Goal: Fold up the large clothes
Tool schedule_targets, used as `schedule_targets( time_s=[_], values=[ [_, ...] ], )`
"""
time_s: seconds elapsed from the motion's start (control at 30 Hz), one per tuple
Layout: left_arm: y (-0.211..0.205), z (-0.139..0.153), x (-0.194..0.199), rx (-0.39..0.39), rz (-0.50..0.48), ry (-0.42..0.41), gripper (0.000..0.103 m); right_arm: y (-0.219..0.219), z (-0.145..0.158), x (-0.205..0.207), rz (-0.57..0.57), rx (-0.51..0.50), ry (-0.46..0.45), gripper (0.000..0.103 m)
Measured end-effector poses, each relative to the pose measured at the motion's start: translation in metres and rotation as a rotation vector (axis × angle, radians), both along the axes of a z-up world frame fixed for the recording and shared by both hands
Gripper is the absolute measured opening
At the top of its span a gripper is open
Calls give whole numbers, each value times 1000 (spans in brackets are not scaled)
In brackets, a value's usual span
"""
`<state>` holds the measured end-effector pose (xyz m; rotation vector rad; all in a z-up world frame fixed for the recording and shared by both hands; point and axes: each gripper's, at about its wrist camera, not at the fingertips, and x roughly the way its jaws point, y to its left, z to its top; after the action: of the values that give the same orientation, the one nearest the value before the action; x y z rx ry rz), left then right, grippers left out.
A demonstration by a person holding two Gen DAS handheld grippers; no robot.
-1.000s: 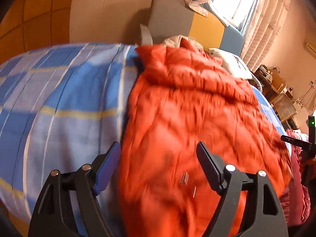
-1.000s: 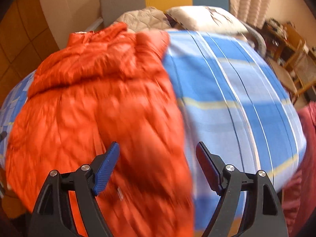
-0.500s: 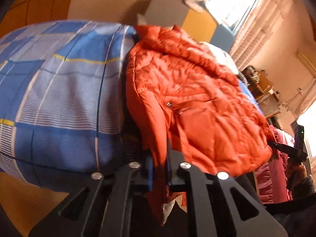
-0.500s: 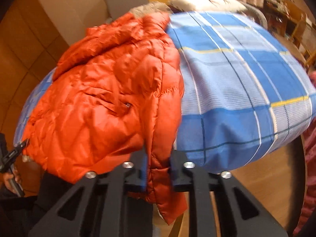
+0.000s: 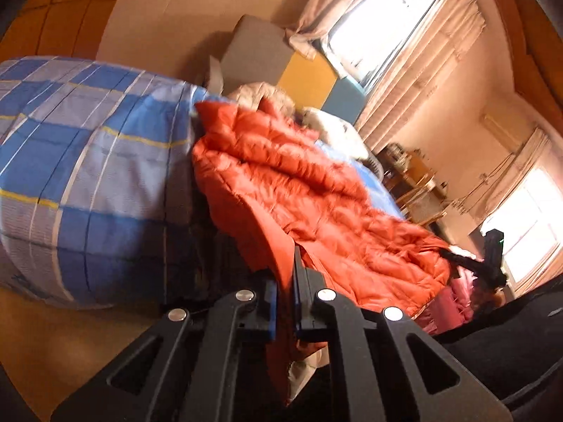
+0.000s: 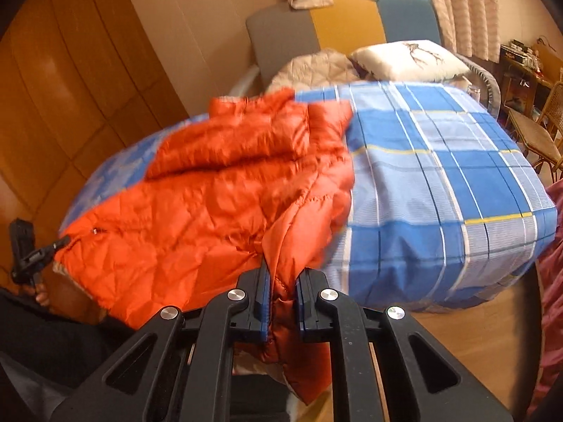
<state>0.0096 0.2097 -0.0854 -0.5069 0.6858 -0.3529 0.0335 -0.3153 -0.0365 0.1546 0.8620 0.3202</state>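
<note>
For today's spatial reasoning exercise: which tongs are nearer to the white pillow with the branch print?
Right. The right tongs grip the orange jacket hem on the side of the bed nearer the pillow; the left tongs grip the hem's far end.

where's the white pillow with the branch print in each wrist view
Left wrist view: white pillow with the branch print lies upper centre, just past the top of the orange quilted puffer jacket.
Right wrist view: pillow sits upper right, at the head of the bed.
Shared landmark: grey, yellow and blue panelled headboard.

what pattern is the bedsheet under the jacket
Blue and pale-grey plaid bedsheet with thin white and yellow lines, clearest in the right wrist view.
</note>
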Motion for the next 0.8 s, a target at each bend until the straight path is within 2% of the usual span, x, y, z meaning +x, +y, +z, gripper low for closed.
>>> schedule_targets(
  time_s=[0.2,0.4,0.6,0.8],
  values=[
    [7,30,33,-12,-3,-81,6,-1,13,32,-38,67,-66,11],
    [7,47,84,4,7,-105,6,0,25,70,-74,91,-115,11],
    [7,60,144,23,25,-94,6,1,25,131,-141,90,-118,11],
    [10,55,219,48,49,-22,6,10,14,198,-186,66,-74,11]
  ],
)
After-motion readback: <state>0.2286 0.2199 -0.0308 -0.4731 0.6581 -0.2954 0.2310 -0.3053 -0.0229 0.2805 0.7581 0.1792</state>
